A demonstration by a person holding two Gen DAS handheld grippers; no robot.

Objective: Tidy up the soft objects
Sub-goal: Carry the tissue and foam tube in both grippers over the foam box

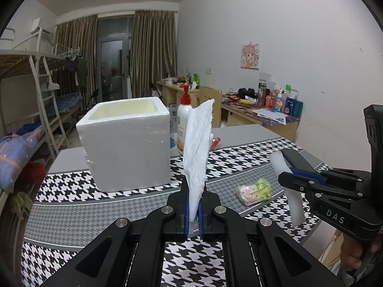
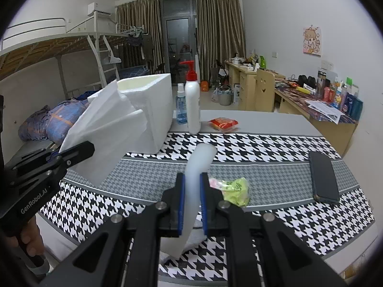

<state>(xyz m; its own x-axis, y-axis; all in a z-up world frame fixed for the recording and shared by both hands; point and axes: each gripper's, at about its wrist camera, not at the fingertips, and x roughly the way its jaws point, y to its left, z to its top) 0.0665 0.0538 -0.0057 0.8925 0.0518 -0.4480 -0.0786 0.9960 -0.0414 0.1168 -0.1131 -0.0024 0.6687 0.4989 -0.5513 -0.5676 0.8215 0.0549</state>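
One foam box (image 1: 126, 141) (interior mostly hidden) stands open-topped.

Right tongs (image 2: 192, 201) clamp a white foam strip (image 2: 199, 160) above the table (image 2: 263, 165).

Each wrist view looks forward and slightly down along its own fingers, close above the houndstooth table (image 1: 71, 186) (fisheye-curved); both share the foam box (image 1: 126, 143) and far curtains (image 2: 220, 35).

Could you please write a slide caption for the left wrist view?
Left gripper holds a white tissue upright before the foam box on the table.
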